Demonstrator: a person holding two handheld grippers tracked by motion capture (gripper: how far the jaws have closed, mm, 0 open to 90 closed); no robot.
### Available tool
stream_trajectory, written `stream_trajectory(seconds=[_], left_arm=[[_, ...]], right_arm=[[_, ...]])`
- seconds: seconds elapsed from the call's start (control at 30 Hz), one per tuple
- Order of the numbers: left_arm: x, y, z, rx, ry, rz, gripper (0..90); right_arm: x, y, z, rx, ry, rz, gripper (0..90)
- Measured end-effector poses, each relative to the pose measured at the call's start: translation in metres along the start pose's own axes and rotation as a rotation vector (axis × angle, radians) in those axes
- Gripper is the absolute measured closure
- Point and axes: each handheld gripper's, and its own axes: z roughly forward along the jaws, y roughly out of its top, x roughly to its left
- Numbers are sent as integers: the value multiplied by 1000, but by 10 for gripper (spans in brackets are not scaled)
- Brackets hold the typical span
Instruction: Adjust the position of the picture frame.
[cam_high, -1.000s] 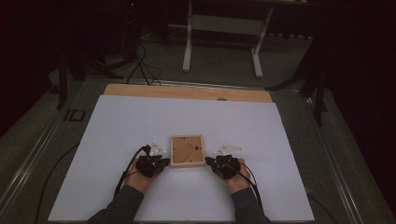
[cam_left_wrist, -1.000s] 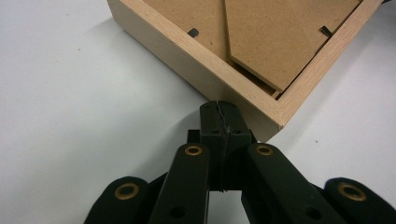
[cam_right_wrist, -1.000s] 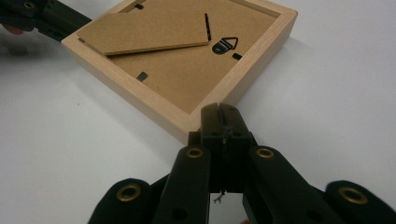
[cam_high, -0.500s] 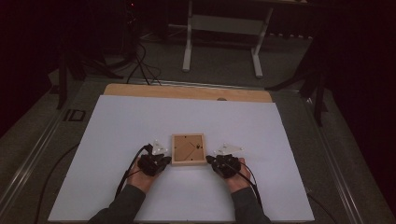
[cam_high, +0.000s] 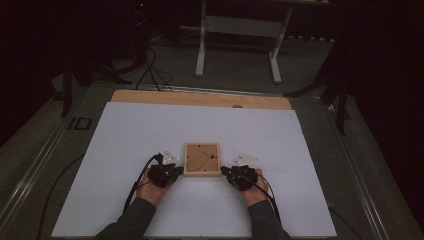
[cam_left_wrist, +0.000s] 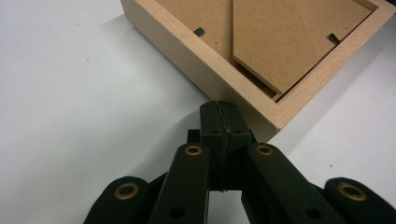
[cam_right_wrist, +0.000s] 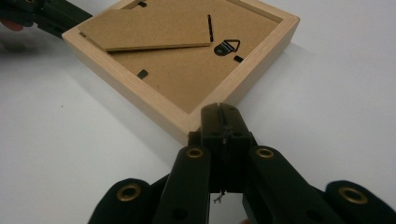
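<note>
A small square wooden picture frame (cam_high: 202, 159) lies face down on the white table sheet (cam_high: 150, 130), its brown backing board and stand flap up. My left gripper (cam_high: 178, 170) is shut, its tips at the frame's near left corner. In the left gripper view the closed jaws (cam_left_wrist: 219, 106) meet the frame's (cam_left_wrist: 261, 56) wooden side near that corner. My right gripper (cam_high: 224, 171) is shut too, against the near right corner. The right gripper view shows its tips (cam_right_wrist: 219, 110) touching the frame (cam_right_wrist: 187, 60), with a black hanger (cam_right_wrist: 226, 47) on the backing.
A wooden strip (cam_high: 200, 99) runs along the table's far edge. Behind it stand a white table stand (cam_high: 239, 42) and cables (cam_high: 150, 65) on the dark floor. White sheet lies bare all around the frame.
</note>
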Motion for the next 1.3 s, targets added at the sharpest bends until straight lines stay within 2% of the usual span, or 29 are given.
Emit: stream_trajectory(seconds=[0.47, 0.6, 0.67, 0.77, 0.87, 1.07, 1.1, 1.17, 1.3], left_arm=[[3, -1, -1, -3, 18, -22, 896], [5, -1, -1, -1, 4, -26, 893], [7, -1, -2, -3, -4, -43, 862], [11, -1, -3, -11, -13, -59, 807], [12, -1, -6, -20, -16, -64, 774], [16, 0, -11, -51, -7, -100, 650], [16, 0, -11, -51, -7, -100, 650], [20, 1, -16, -78, -2, -127, 615], [20, 3, -20, -101, -5, -130, 600]], right_arm=[[1, 2, 3, -10, 14, -7, 895], [0, 2, 3, -3, 16, -11, 866], [-2, 3, 3, -2, 12, -9, 815], [-7, 3, 4, -14, 27, 24, 771], [-7, 4, 3, -18, 19, 19, 737], [-6, 5, 0, -31, 2, 22, 651], [-7, 6, 0, -33, 0, 24, 644], [-8, 6, -2, -43, -1, 27, 628], [-5, 8, -3, -55, 10, 24, 598]])
